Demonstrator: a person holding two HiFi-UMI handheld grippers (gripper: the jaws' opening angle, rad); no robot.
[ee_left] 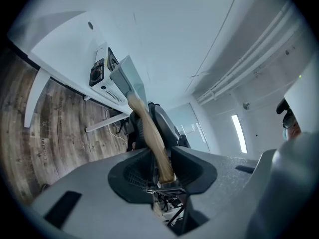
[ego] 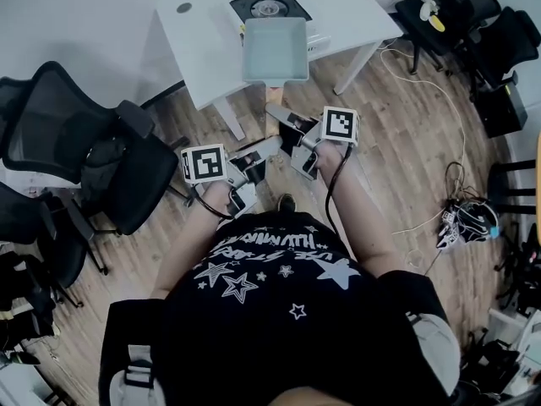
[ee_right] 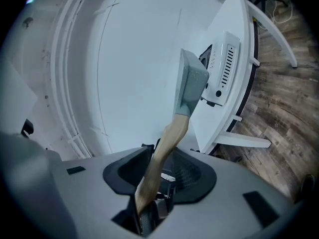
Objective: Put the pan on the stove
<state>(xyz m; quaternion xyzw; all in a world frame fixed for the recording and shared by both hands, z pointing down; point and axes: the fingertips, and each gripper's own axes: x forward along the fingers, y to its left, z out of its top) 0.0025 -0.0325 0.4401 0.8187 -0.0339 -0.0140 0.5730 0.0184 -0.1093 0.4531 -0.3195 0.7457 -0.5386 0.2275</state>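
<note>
A grey-blue rectangular pan [ego: 275, 49] hangs in the air over the front edge of the white table [ego: 194, 32], just in front of the black-topped portable stove [ego: 270, 8]. Its wooden handle [ego: 272, 100] points back toward me. My left gripper [ego: 269, 146] is shut on the end of the handle, and my right gripper [ego: 279, 115] is shut on it a little further up. In the left gripper view the handle [ee_left: 149, 133] runs out from between the jaws to the pan [ee_left: 127, 78] and the stove [ee_left: 102, 71]. The right gripper view shows the handle [ee_right: 164, 148], pan [ee_right: 192, 81] and stove [ee_right: 222, 68].
Black office chairs [ego: 76, 142] stand to my left, and more chairs [ego: 473, 15] sit beyond the table's right corner. Cables and a small device [ego: 465, 218] lie on the wooden floor at the right. The table's white legs [ego: 355, 66] slant down below its edge.
</note>
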